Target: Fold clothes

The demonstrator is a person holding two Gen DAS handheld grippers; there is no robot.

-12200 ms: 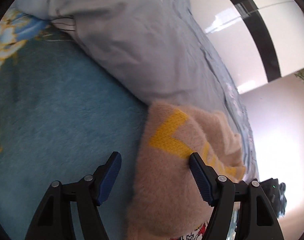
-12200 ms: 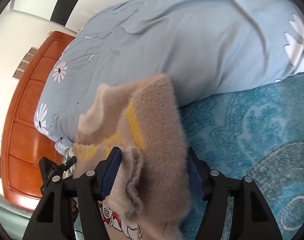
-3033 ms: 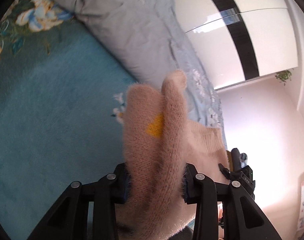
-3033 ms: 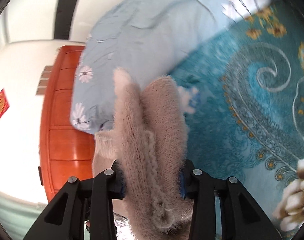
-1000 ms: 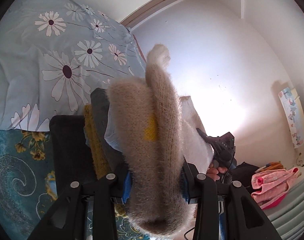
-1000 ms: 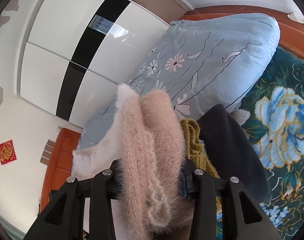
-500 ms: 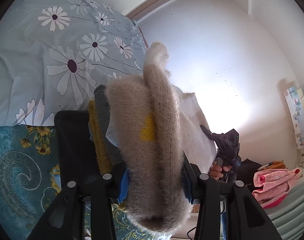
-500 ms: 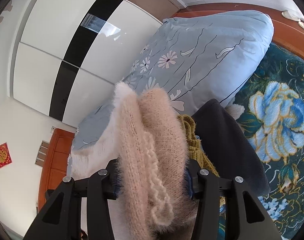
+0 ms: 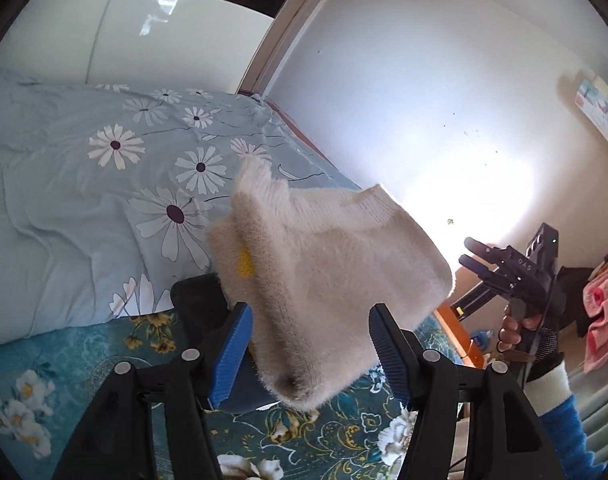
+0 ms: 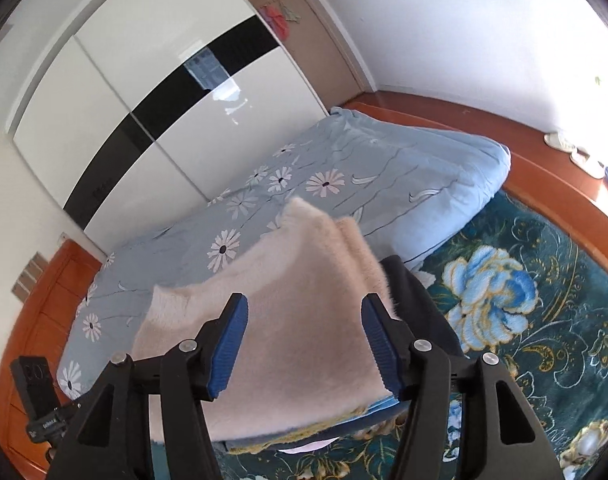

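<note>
Left wrist: sweater (image 9: 328,280) between spread left tool (image 9: 310,344) fingers.

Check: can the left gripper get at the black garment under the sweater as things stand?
Probably not directly. The left gripper is open, but the folded beige sweater lies between its fingers, on top of the black garment. Only the garment's edge shows beside the sweater, so that edge might be pinched.

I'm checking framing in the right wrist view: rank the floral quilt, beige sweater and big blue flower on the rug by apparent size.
1. floral quilt
2. beige sweater, though nearness to the camera inflates it
3. blue flower
</note>
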